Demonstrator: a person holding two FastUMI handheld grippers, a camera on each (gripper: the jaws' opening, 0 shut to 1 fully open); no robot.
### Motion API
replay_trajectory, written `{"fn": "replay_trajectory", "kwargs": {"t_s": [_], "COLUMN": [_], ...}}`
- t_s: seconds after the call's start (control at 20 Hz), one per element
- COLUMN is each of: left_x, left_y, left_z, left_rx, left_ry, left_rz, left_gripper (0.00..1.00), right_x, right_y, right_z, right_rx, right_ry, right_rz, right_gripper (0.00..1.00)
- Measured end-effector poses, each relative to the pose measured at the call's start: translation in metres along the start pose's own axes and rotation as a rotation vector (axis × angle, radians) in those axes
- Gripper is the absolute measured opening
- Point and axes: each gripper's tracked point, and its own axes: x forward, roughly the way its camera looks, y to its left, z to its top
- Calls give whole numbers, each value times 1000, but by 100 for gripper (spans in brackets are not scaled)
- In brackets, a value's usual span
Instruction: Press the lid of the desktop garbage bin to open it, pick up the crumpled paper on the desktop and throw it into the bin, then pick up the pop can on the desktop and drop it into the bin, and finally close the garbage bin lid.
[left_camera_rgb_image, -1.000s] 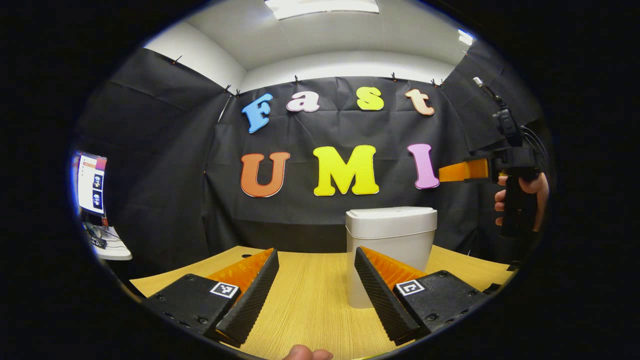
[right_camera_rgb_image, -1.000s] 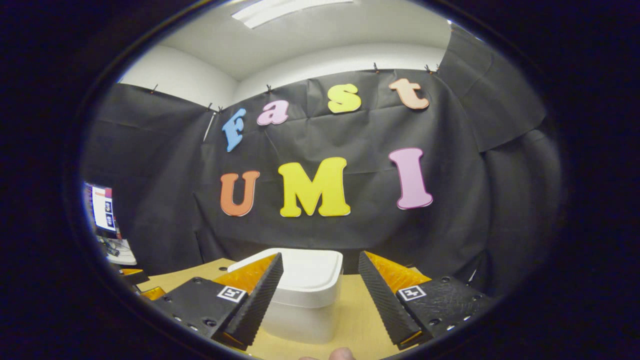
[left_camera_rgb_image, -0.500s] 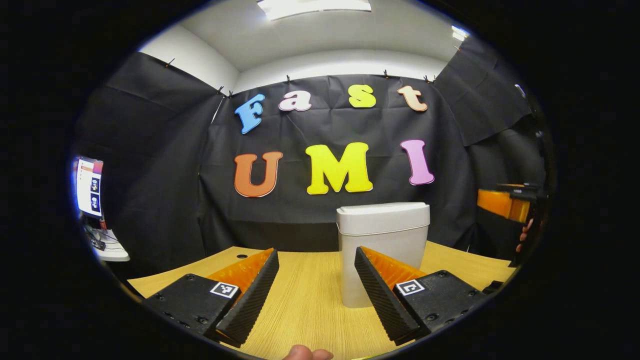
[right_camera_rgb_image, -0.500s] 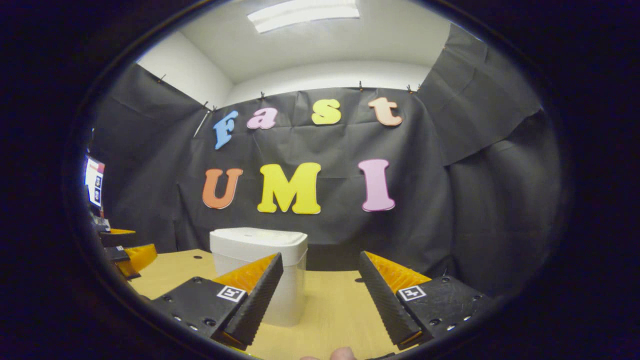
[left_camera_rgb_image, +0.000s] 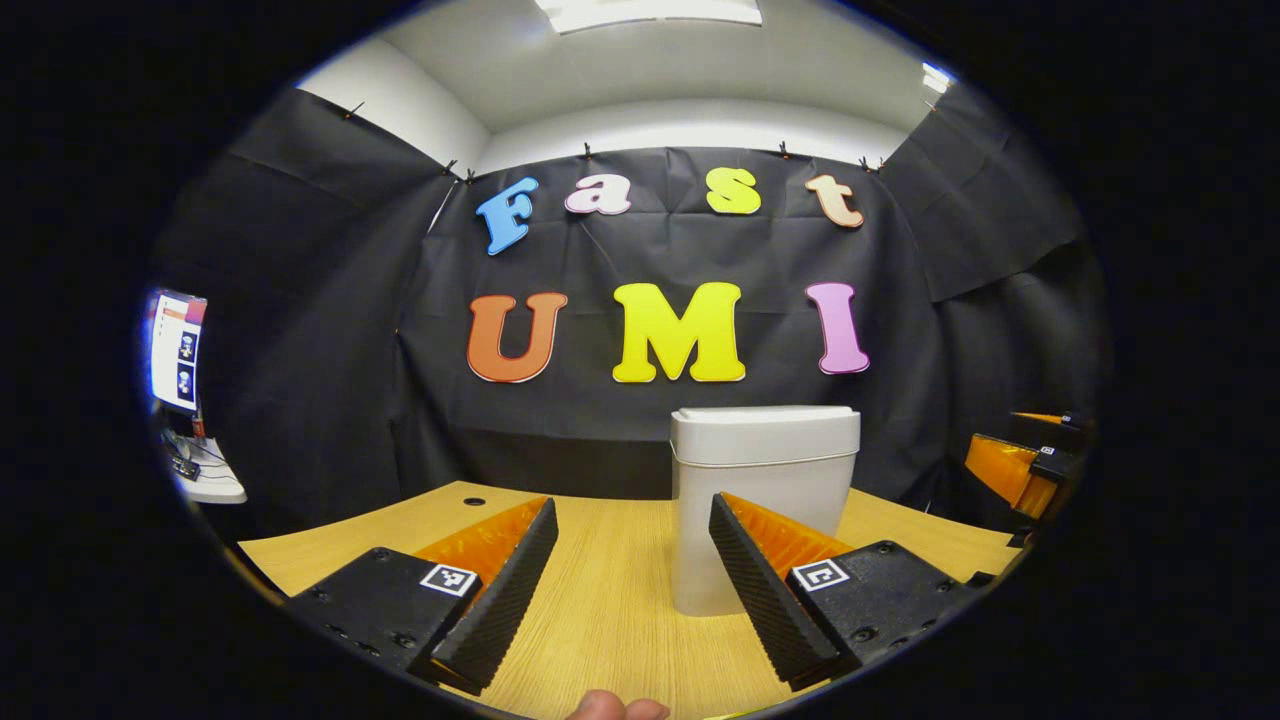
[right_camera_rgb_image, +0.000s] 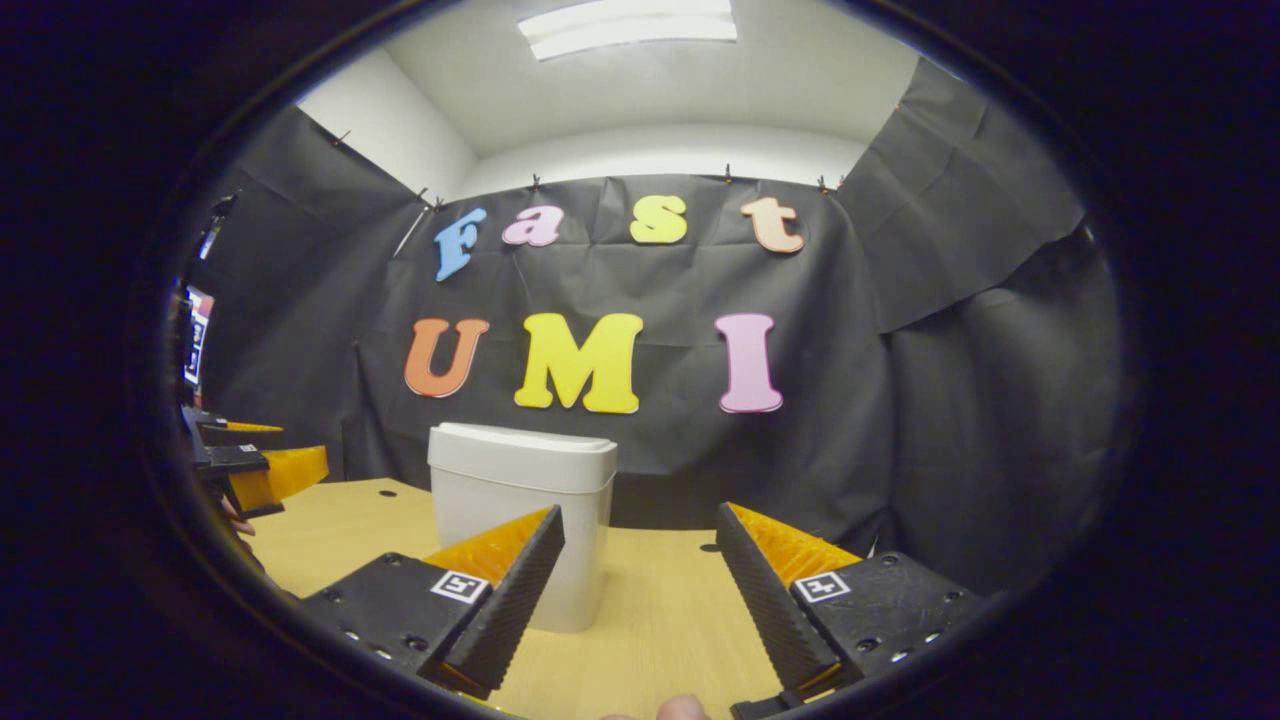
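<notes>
Lid (left_camera_rgb_image: 765, 418) of the white plastic garbage bin (left_camera_rgb_image: 760, 520) is flat and shut on top. The bin stands on the light wooden table (left_camera_rgb_image: 610, 610), near the black cloth wall.

The left gripper (left_camera_rgb_image: 635, 590) is wide, with nothing between its 2 fingers. It hangs low over the table, and the bin is just ahead, a bit to its right side. The right gripper (right_camera_rgb_image: 640, 600) is wide too, and it holds nothing. In the right gripper view the bin (right_camera_rgb_image: 520, 520) sits ahead and to the left.

No crumpled paper and no pop can lie on the parts of the table I can see. With the lid down, I think they may be inside, so the job looks about done. I cannot see into the bin, so I cannot be sure.
</notes>
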Motion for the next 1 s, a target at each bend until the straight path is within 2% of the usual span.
{"fn": "replay_trajectory", "kwargs": {"t_s": [0.25, 0.45, 0.6, 0.7, 1.0], "left_x": [6, 10, 9, 6, 6], "left_y": [-1, -11, -13, -9, -12], "left_z": [-1, -4, -7, 0, 0], "left_rx": [24, 35, 5, 18, 28], "left_ry": [7, 7, 13, -8, -12], "left_rz": [1, -31, -36, -15, -21], "left_gripper": [98, 98, 98, 98, 98], "right_x": [6, 5, 3, 3, 3], "right_y": [10, 17, 17, 20, 20], "right_z": [1, 1, 0, -1, -7], "right_rx": [8, 10, -2, 5, 10], "right_ry": [11, -2, -7, -5, -3], "right_rz": [16, 14, -1, -3, -45], "right_gripper": [95, 94, 95, 94, 94]}}
